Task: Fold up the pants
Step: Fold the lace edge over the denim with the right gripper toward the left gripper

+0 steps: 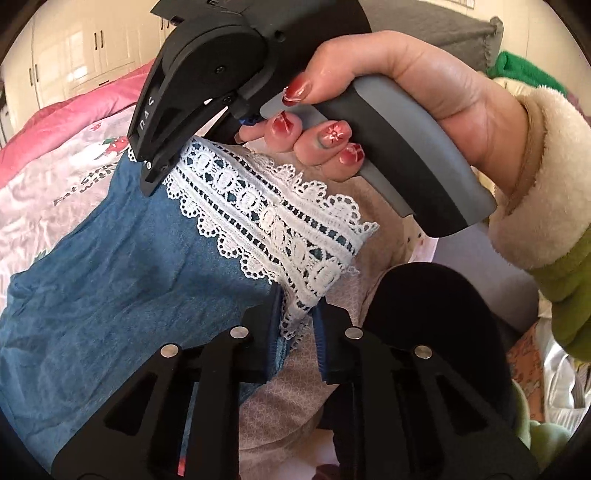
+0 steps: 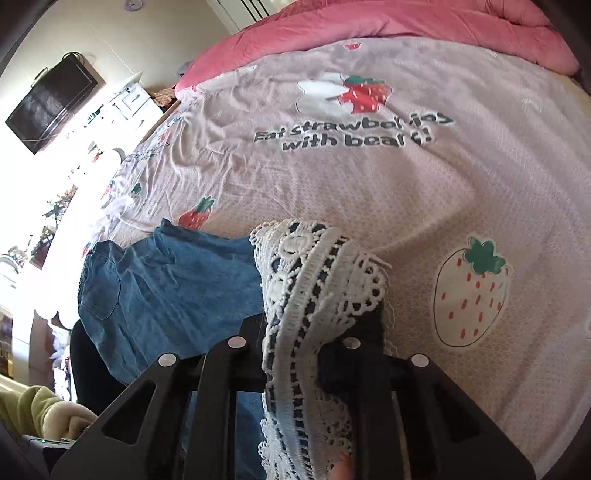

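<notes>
Blue denim pants [image 1: 122,280] with a white lace hem [image 1: 273,221] lie over a pink strawberry bedsheet [image 2: 424,192]. My left gripper [image 1: 297,328] is shut on one end of the lace hem. My right gripper [image 1: 155,177] appears in the left wrist view, held by a hand, shut on the other end of the hem. In the right wrist view the right gripper [image 2: 321,332] pinches the lace hem [image 2: 317,280], which drapes over its fingers. The denim [image 2: 166,291] trails off to the left, with a back pocket showing.
A pink quilt [image 2: 369,22] is bunched at the head of the bed. A wall TV [image 2: 51,103] and cluttered shelves stand left of the bed. White cupboards [image 1: 92,48] line the far wall. A grey cushion [image 1: 443,33] and green cloth [image 1: 524,70] lie beyond the hand.
</notes>
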`<state>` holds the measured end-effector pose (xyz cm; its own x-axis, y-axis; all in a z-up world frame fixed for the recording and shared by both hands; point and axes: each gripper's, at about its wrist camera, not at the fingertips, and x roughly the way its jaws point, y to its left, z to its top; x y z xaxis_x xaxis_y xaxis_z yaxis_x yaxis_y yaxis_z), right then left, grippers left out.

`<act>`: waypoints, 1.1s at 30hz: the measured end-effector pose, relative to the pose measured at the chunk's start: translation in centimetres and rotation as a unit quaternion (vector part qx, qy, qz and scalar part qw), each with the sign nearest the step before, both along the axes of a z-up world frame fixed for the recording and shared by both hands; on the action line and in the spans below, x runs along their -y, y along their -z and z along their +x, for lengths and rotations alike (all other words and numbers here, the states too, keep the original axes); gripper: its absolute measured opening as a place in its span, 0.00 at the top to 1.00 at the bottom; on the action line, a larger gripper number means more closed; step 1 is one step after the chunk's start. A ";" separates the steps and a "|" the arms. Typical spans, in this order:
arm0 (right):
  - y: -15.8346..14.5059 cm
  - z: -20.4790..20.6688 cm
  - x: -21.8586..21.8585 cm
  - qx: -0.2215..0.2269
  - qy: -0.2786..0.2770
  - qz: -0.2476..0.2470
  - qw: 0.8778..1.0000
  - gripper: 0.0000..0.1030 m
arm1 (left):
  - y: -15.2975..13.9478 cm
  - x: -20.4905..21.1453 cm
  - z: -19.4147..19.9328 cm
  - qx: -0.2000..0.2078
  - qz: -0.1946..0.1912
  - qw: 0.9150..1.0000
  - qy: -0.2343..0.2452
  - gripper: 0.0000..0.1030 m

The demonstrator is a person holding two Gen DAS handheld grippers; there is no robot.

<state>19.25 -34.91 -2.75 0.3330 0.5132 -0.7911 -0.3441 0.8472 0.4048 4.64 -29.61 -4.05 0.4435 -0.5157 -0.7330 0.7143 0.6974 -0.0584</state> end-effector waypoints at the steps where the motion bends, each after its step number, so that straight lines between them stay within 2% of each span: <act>1: -0.4 0.0 -0.1 0.000 0.004 0.001 1.000 0.84 | -0.2 -0.4 -0.2 -0.002 -0.008 1.000 -0.001 0.92; 14: -4.2 0.5 -5.7 0.006 0.013 -0.033 0.999 0.84 | -2.2 -7.5 -1.2 -0.017 -0.081 0.995 -0.046 0.94; 18: -5.9 0.2 -9.4 0.023 -0.005 -0.053 0.998 0.84 | -3.1 -10.0 -1.8 -0.015 -0.106 0.992 -0.064 0.94; 21: -6.3 0.6 -12.7 0.025 -0.017 -0.087 0.996 0.84 | -3.4 -12.3 -2.1 -0.014 -0.120 0.989 -0.082 0.94; 25: -5.5 1.1 -17.8 0.015 -0.038 -0.138 0.990 0.84 | -2.6 -15.9 -2.3 -0.027 -0.138 0.984 -0.113 0.94; 29: -2.8 1.5 -23.0 0.003 -0.055 -0.212 0.976 0.83 | -0.5 -19.5 -2.3 -0.069 -0.154 0.976 -0.141 0.94; 32: -1.1 1.6 -25.9 -0.011 -0.065 -0.243 0.968 0.72 | 1.1 -21.4 -2.3 -0.107 -0.168 0.969 -0.149 0.94; 33: -0.9 1.7 -26.7 -0.017 -0.068 -0.240 0.968 0.63 | 1.4 -21.7 -2.4 -0.112 -0.170 0.967 -0.151 0.94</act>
